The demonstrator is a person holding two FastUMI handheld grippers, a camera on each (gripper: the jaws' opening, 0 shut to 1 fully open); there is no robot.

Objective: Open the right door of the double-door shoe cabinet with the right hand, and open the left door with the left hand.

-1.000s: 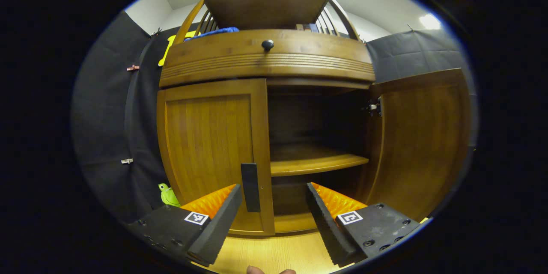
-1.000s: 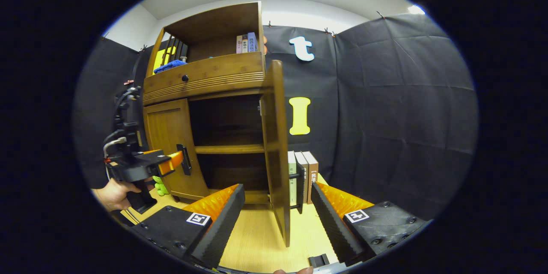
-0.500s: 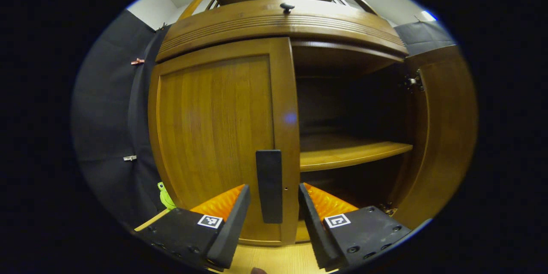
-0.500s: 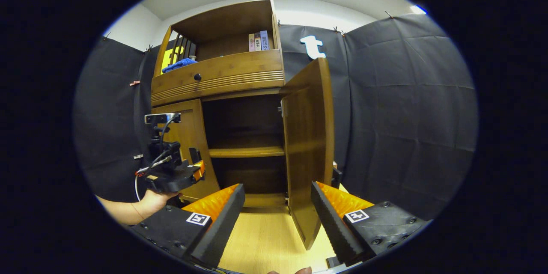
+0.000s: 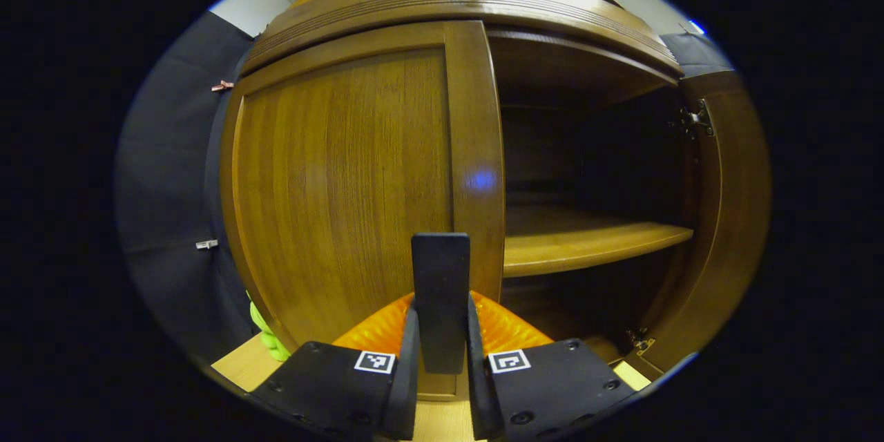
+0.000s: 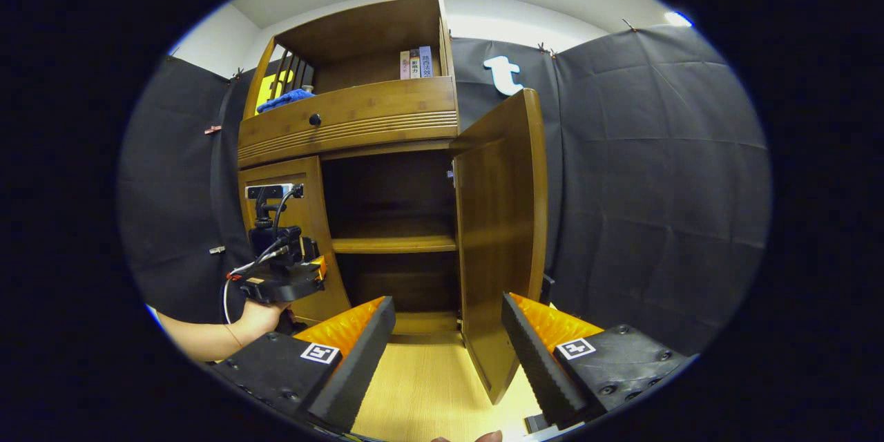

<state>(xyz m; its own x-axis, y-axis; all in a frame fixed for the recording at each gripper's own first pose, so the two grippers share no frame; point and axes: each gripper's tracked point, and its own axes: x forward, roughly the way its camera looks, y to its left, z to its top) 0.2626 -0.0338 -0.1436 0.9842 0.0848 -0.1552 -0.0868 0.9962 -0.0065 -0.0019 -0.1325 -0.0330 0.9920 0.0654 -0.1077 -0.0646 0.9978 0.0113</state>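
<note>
At the cabinet [image 6: 349, 124] front: right door [image 6: 501, 235] swung wide, left door [image 5: 345, 173] closed
Left gripper [image 5: 442, 352]: clamped on the left door's handle [image 5: 440, 290], both fingers pressing its sides
Handle axis: upright, at the left door's inner edge, hinges on the far side
Right gripper [image 6: 449, 352]: fingers apart, holding nothing, back from the cabinet
Nearer hand: left
</note>
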